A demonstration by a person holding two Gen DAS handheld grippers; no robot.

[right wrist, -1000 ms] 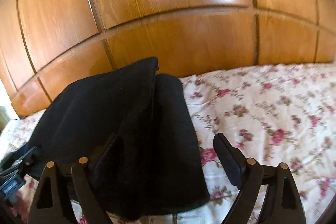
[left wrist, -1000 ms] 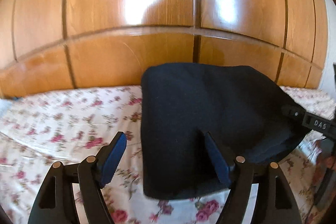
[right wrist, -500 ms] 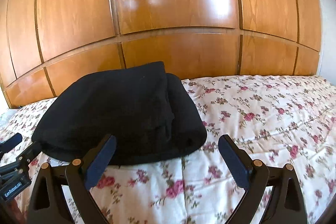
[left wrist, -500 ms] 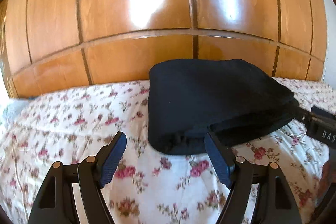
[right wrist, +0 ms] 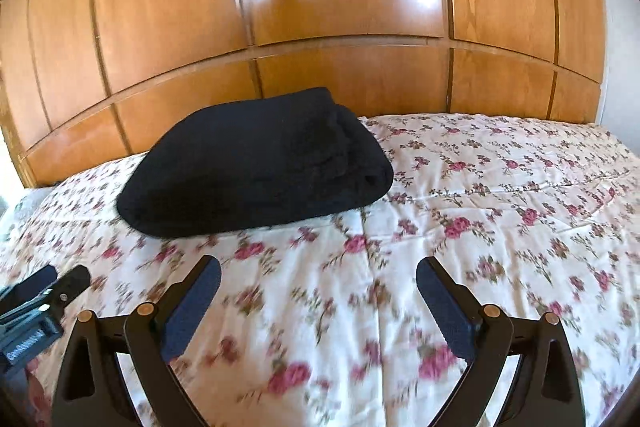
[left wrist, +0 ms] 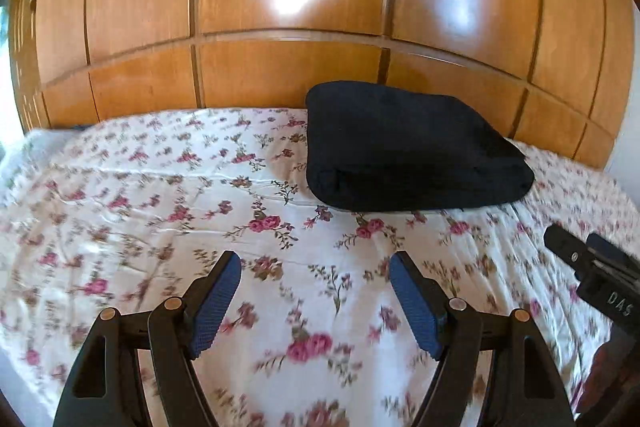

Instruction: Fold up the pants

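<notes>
Pants [left wrist: 408,151] lie folded into a thick dark bundle on the flowered bedspread [left wrist: 160,195], close against the wooden headboard [left wrist: 280,75]. In the left wrist view the bundle sits right of centre in the upper middle of the frame, ahead of the left gripper [left wrist: 316,297] and off to its right; in the right wrist view it sits left of centre [right wrist: 256,163], ahead of the right gripper [right wrist: 318,297] and off to its left. So the bundle lies between the two lines of sight, well apart from both tools, neither clearly nearer. Its long axis seems to run across both frames, roughly along the headboard. Both grippers stand wide, with nothing but bedspread between their blue pads [left wrist: 216,303]. Each tool shows at the edge of the other's view, low right and low left. By the look of it the folding is done; any further move would mean reaching forward and inward.
</notes>
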